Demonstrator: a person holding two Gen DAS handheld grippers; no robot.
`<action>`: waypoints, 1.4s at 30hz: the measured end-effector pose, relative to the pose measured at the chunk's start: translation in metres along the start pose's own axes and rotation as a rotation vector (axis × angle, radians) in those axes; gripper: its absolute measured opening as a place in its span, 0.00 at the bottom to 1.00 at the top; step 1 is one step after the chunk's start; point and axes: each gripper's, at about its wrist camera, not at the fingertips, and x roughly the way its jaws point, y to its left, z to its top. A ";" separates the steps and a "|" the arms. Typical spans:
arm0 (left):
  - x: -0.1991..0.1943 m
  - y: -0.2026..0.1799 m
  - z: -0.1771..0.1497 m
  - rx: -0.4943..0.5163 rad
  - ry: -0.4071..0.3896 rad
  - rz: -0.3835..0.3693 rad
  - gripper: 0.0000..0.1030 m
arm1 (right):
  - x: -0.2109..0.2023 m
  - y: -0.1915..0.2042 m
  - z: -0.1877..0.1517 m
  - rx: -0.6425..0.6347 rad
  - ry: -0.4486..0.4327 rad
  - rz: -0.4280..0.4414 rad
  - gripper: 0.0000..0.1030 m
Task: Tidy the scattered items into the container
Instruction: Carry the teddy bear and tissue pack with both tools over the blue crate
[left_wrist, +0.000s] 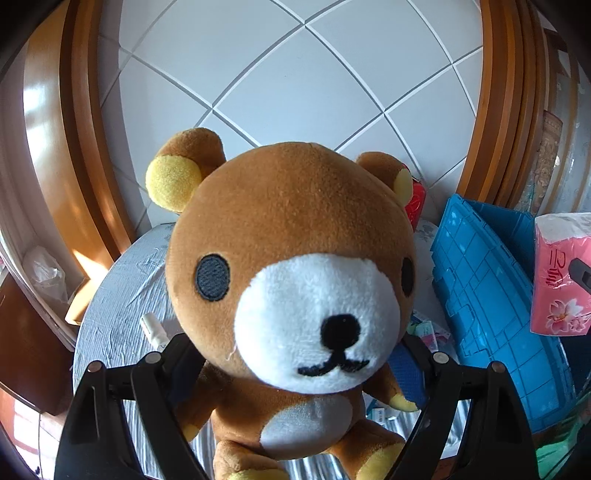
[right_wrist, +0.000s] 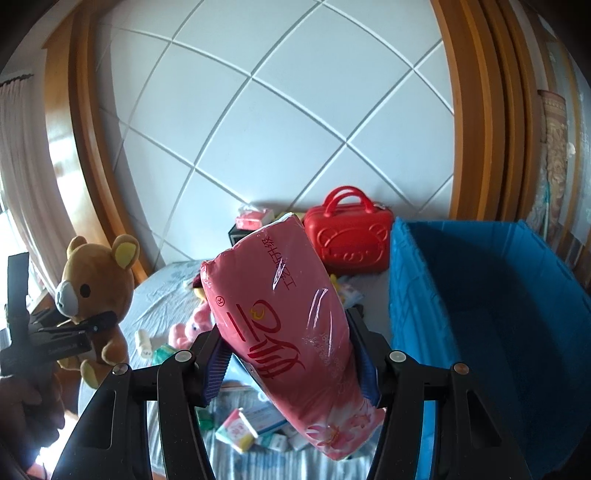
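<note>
Holding two items above the bed, w/ the blue container (right_wrist: 491, 306) just to the right: the left gripper (left_wrist: 295, 373) is standing wide & clamping a brown plush bear (left_wrist: 291, 258) at the neck, while the right gripper (right_wrist: 291, 362) is squeezing a pink tissue pack (right_wrist: 291, 317) about half-open across its lower middle. Both are looking light & squashy; the bear's big head is probably prone to flopping, so the neck/torso is seeming the surest hold. The pack's film is looking slippery, so a mid-body pinch is seeming best.

Wall (right_wrist: 258, 122): white panels w/ diagonal grooves, behind bed. Wooden frames (right_wrist: 476, 110) either side, curved by lens. Curtain (right_wrist: 22, 166), pale, far left by window. Bed sheet (left_wrist: 122, 288): grey-blue, wrinkled. Patterned hanging (right_wrist: 554, 147) at right edge.
</note>
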 end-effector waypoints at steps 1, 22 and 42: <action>-0.001 -0.012 0.002 0.000 -0.001 -0.004 0.84 | -0.003 -0.009 0.002 -0.001 -0.007 0.001 0.56; -0.008 -0.221 0.040 0.203 -0.020 -0.195 0.84 | -0.075 -0.148 0.000 0.140 -0.074 -0.105 0.56; 0.014 -0.427 0.057 0.424 0.023 -0.453 0.84 | -0.131 -0.270 -0.035 0.287 -0.051 -0.348 0.56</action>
